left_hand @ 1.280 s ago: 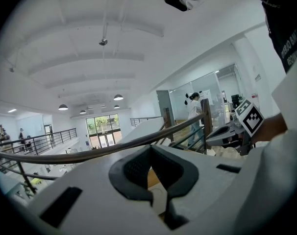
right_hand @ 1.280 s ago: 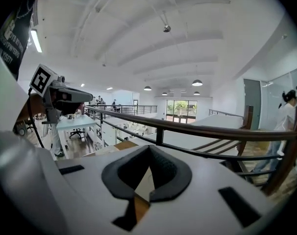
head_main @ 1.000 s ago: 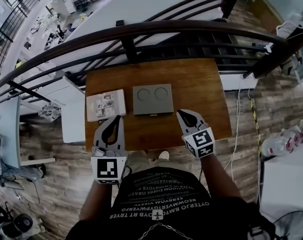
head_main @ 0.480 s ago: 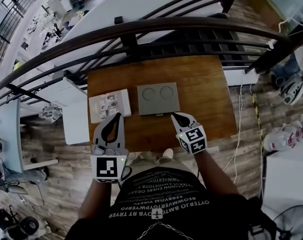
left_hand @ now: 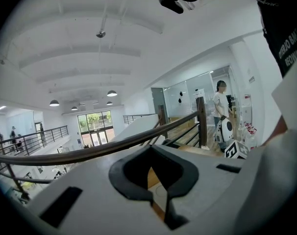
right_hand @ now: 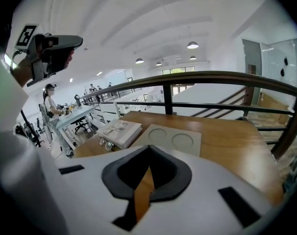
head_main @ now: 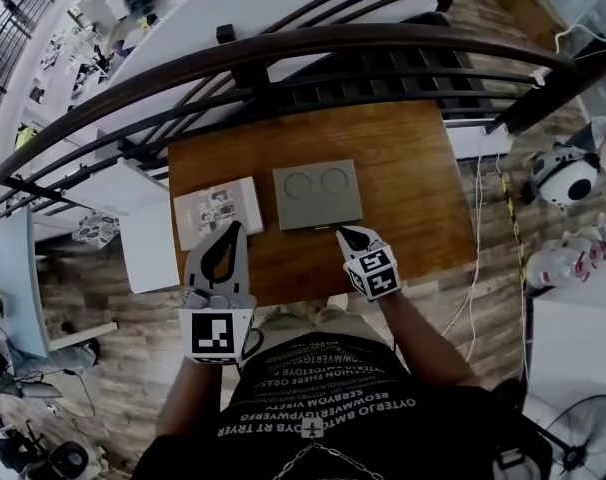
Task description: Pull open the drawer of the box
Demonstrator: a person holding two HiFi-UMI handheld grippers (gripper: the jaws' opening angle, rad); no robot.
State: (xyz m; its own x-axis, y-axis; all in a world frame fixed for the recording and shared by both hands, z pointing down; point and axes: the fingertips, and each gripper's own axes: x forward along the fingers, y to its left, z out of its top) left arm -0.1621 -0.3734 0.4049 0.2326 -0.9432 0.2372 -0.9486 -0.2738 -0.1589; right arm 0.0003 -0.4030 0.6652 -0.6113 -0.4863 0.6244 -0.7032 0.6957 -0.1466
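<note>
Wood-topped table stands hard against a dark curved railing on a mezzanine, with a bright office floor beyond it. Near the middle of the tabletop lies the flat grey box, with two round recesses in its lid. Its front face is turned toward the person and hidden from above, so I cannot tell how the drawer stands.

The right gripper has its jaws together with nothing between them. Its tips are at the box's near edge, toward the right corner; touching or just short, I cannot say. The left gripper has its jaws together too, also empty. It points at the near right corner of a white carton lying just beside the box on the left.

That carton's lid bears small printed pictures and lines of text, too small to read. Each gripper carries a cube with black-and-white square markers. The person's black shirt has rows of white lettering that I cannot read reliably.
</note>
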